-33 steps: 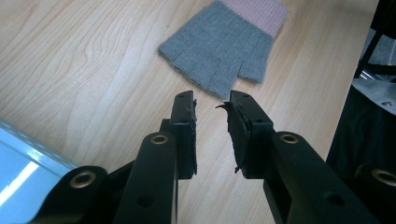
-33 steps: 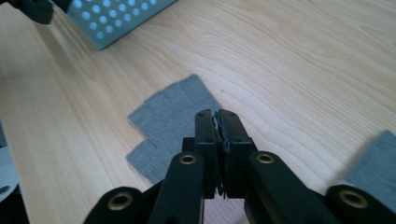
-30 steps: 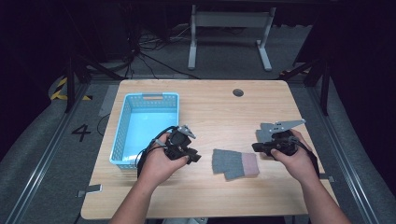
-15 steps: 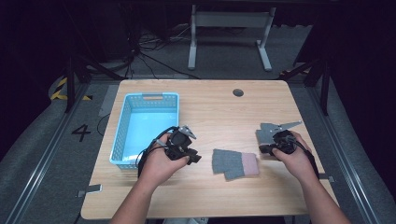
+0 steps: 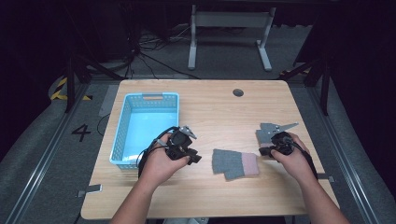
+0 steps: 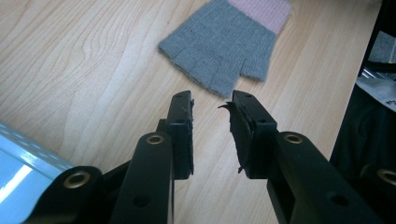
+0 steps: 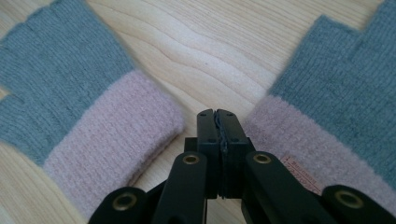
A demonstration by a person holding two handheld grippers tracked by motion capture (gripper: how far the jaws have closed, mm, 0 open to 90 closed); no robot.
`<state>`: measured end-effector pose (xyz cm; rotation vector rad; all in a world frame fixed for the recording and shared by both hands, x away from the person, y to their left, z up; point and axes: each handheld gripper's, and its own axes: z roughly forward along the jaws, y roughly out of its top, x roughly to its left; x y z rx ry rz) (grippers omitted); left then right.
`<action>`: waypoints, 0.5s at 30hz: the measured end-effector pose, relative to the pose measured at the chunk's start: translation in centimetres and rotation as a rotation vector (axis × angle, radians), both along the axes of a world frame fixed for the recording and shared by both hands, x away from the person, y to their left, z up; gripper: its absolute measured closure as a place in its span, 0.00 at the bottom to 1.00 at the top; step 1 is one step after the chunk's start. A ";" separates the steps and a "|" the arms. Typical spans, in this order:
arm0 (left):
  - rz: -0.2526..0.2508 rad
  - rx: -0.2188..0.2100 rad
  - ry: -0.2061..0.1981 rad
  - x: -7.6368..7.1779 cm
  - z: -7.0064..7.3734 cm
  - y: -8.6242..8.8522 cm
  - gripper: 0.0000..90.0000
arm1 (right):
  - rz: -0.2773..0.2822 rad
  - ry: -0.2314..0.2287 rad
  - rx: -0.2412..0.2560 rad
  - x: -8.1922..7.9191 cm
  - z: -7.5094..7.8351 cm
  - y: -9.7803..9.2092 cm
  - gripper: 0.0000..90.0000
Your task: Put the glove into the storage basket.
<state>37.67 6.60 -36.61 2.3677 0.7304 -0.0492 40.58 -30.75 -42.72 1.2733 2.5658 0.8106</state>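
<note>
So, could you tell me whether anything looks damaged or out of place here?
Yes: on the left tool, the pad lining the right-hand jaw looks torn and is peeling away at its tip and lower edge. The fingerless glove ahead lies flat on the table, nothing odd there.

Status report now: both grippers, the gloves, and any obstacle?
Left gripper open, short of the near glove. Right gripper shut, empty, between both gloves, second glove beside it. Blue basket left, nothing blocking.

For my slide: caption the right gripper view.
Shut right claw over bare wood between two grey-and-pink fingerless gloves.
</note>
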 end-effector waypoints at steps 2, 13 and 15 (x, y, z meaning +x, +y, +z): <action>-0.001 -0.003 0.002 0.0 0.0 0.0 0.78 | -0.007 0.000 -0.006 0.0 0.0 -0.2 1.00; -0.024 -0.004 0.002 0.4 0.0 -0.7 0.76 | -0.040 0.003 -0.005 -0.4 -0.2 -1.6 1.00; -0.027 -0.009 0.003 0.4 0.1 -0.8 0.76 | -0.050 0.005 -0.006 -0.4 -0.2 -1.8 1.00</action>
